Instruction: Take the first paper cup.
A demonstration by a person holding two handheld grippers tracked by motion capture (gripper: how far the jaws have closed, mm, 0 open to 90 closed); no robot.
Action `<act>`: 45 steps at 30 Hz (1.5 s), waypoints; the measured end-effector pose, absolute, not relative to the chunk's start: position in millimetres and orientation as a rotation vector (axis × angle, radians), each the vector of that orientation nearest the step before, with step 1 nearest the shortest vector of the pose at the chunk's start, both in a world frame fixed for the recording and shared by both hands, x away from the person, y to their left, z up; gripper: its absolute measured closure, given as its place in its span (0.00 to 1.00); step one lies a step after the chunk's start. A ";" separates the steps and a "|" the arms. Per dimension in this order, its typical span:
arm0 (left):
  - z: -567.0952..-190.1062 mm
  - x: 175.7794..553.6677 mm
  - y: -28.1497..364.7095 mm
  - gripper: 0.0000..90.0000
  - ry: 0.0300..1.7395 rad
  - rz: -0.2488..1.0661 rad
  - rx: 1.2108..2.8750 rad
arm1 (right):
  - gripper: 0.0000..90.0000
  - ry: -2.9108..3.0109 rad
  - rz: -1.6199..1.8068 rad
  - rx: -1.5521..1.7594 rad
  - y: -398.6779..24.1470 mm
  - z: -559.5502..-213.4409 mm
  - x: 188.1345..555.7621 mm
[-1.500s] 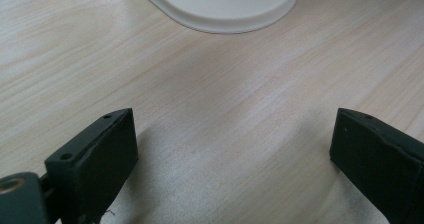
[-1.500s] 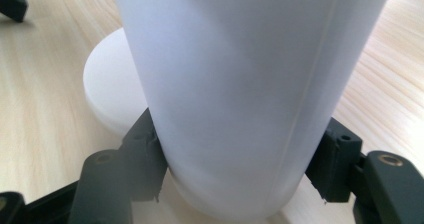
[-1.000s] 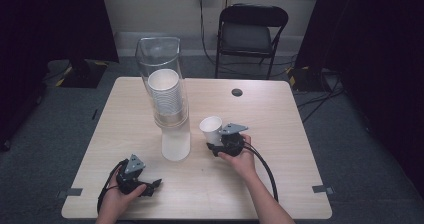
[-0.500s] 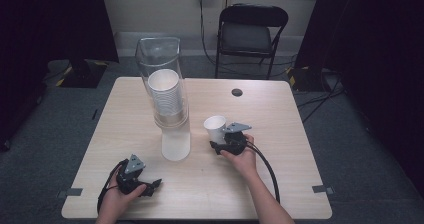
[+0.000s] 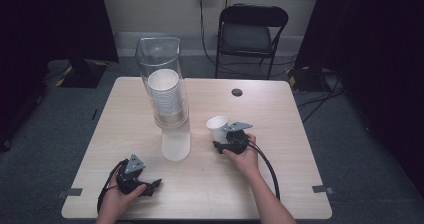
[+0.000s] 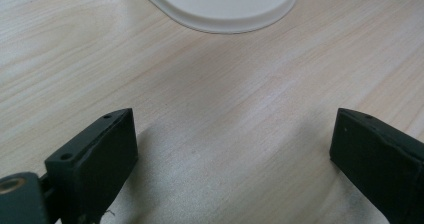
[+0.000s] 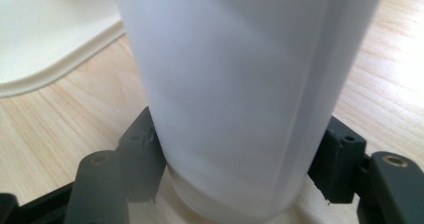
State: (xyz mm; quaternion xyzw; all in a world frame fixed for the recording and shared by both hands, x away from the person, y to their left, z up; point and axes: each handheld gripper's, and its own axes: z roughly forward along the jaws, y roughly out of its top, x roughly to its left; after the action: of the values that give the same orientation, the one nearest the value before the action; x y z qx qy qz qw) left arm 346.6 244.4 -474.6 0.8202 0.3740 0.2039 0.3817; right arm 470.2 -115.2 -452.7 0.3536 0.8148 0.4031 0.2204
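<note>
The right hand-held gripper [image 5: 223, 142] is clasping a white paper cup [image 5: 218, 128] low on its thin wall, just above the bench [image 5: 280, 184]; overtightening is risking crushing it. The left hand-held gripper [image 5: 150, 185] is resting released.

1. I think I am working in a test room or lab, not a home.
2. Black curtains [image 5: 55, 19] hang on both sides.
3. The floor is grey carpet [image 5: 360, 149] with tape marks [image 5: 321, 188] beside the tabletop [image 5: 280, 149].
4. A folding chair [image 5: 252, 31] and loose cables [image 5: 320, 101] sit by a bare wall.
</note>
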 end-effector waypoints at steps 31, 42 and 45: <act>-474.6 346.6 244.5 0.05 0.955 0.520 2.093 | 0.27 2.252 1.038 0.989 -142.8 -454.0 457.3; -474.6 346.6 244.5 0.05 0.955 0.520 2.093 | 0.24 2.252 1.127 0.913 -144.9 -444.2 417.4; -474.6 346.5 244.4 0.05 0.956 0.519 2.093 | 0.24 2.254 1.164 0.883 -137.5 -439.9 410.7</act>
State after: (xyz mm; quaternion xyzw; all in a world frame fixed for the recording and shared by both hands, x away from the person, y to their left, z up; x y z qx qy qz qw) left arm 346.5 244.4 -474.6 0.8201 0.3745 0.2035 0.3817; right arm 410.7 -137.5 -439.9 0.3203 0.8174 0.4223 0.2258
